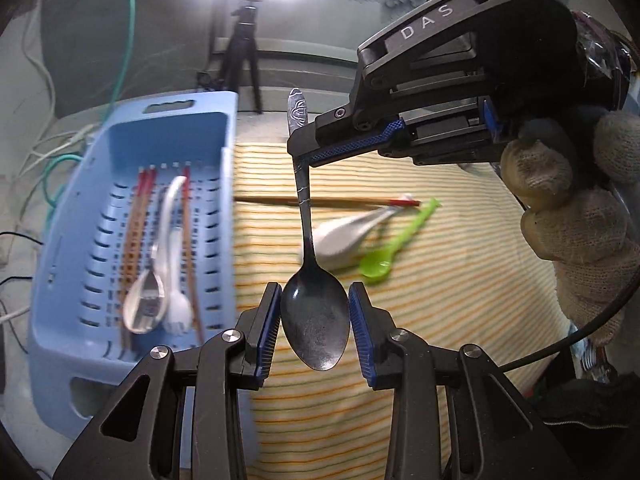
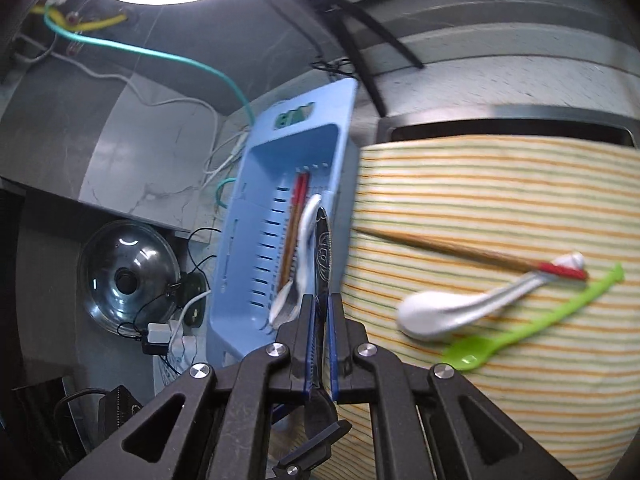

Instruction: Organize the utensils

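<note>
From the left wrist, we have the dark metal spoon slung between both tools — its bowl sits in the gap of the left tool, pads right at the bowl's edges, though we cannot tell whether they press. The right tool, carried by a gloved hand, is clenched on the handle further up. The spoon's long axis runs straight away from us, handle tip farthest. The blue basket lies just to the left, its length roughly parallel to the spoon, so we judge the coming move is a sideways carry — and the left tool is the nearer one. Inside we count three red-tipped chopsticks, one silvery spoon and one white utensil. On the striped cloth remain one chopstick, one white soup spoon and one green plastic spoon.

From the right wrist, our jaws are clamped on the spoon's handle, whose patterned end rises ahead, over the basket's near wall. The basket is to the left of the cloth. The same three loose pieces lie to the right, well apart from the tool. A glass pot lid sits far left, off the desk area.
</note>
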Action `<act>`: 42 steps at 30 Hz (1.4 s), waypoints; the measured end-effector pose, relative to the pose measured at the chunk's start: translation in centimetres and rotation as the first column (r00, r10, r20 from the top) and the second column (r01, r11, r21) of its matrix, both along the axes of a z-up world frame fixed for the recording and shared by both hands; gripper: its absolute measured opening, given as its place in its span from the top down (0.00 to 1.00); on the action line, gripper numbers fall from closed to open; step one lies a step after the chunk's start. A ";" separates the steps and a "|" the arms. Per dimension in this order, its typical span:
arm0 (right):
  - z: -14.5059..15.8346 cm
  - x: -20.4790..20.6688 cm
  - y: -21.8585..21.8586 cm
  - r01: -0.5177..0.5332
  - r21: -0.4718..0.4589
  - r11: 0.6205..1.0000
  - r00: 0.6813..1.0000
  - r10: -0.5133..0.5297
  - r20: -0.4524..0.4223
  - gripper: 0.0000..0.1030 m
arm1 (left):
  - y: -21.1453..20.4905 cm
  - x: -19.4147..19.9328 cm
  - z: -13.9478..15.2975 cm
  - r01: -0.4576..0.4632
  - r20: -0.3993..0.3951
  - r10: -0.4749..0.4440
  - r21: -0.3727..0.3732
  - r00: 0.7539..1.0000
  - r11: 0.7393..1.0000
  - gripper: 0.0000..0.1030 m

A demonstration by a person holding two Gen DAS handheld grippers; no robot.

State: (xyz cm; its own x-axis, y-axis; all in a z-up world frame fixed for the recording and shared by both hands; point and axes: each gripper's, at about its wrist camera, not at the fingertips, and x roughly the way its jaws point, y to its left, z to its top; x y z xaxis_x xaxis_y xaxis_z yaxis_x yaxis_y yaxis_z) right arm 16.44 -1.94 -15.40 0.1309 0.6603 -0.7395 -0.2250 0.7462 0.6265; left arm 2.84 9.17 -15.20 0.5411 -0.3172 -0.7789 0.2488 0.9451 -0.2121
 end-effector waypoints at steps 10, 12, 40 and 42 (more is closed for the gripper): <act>-1.0 2.4 6.0 -0.091 0.006 0.996 0.996 0.091 0.005 0.95 | 4.4 2.3 -0.9 -0.105 -0.010 0.105 0.041 0.994 0.994 0.68; -1.5 2.8 6.8 -0.106 0.008 0.994 0.994 0.106 0.004 0.95 | 4.9 2.5 -1.2 -0.117 -0.019 0.118 0.049 0.993 0.992 0.68; 0.2 3.1 -4.8 -0.021 -0.101 0.995 0.983 0.040 0.181 0.67 | 2.5 1.4 1.7 -0.087 0.047 0.083 0.094 0.995 0.992 0.72; 0.2 3.3 -6.4 0.004 -0.131 0.991 0.977 0.024 0.213 0.67 | 2.0 1.3 1.7 -0.068 0.049 0.064 0.098 0.997 0.993 0.72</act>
State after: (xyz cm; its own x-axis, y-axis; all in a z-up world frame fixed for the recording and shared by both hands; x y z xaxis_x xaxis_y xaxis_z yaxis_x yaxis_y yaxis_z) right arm 19.78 -8.38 -15.20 0.2893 0.5623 -0.7747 -0.3511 0.8152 0.4606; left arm 4.15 11.15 -13.48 0.5943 -0.2019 -0.7785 0.1924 0.9756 -0.1061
